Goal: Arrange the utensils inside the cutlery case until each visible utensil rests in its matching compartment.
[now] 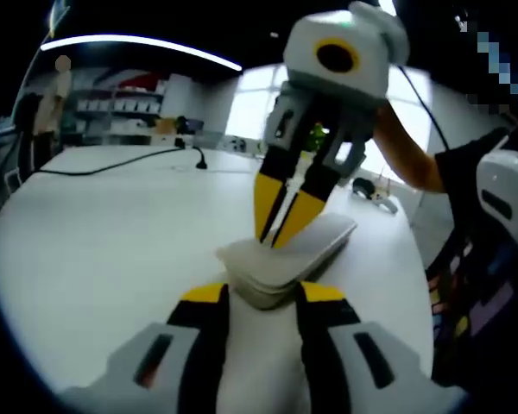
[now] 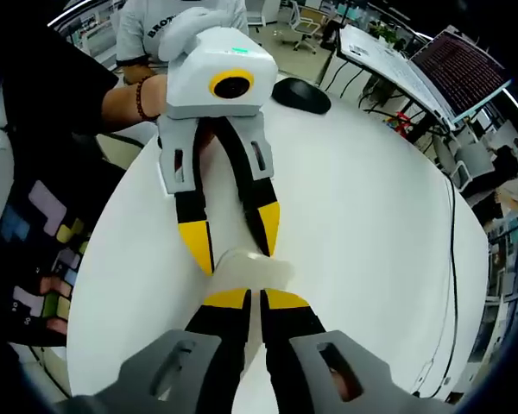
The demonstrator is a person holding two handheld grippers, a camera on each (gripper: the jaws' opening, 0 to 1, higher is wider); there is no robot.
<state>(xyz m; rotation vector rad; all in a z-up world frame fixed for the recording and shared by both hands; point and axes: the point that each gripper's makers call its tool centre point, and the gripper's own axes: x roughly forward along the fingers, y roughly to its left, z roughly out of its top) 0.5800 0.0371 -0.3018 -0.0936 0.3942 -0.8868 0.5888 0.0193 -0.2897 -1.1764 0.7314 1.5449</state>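
Note:
A closed off-white cutlery case [image 1: 321, 243] lies on the white table [image 1: 104, 250]; no utensils show. In the left gripper view my left gripper [image 1: 265, 293] has its jaws set wide against the case's two sides at its near end. My right gripper [image 1: 281, 226] comes down from above, its yellow fingertips almost together on the case's top edge. In the right gripper view the case [image 2: 246, 269] sits just beyond my right gripper [image 2: 256, 299], whose jaws pinch its near edge. My left gripper [image 2: 233, 237] straddles the far end, held by a person's hand.
A black cable [image 1: 112, 166] runs across the far table. A black mouse [image 2: 300, 95] lies behind the left gripper. Another cable [image 2: 453, 233] trails down the table's right side, below a monitor [image 2: 462, 69]. The person [image 1: 479, 259] stands close at the table's edge.

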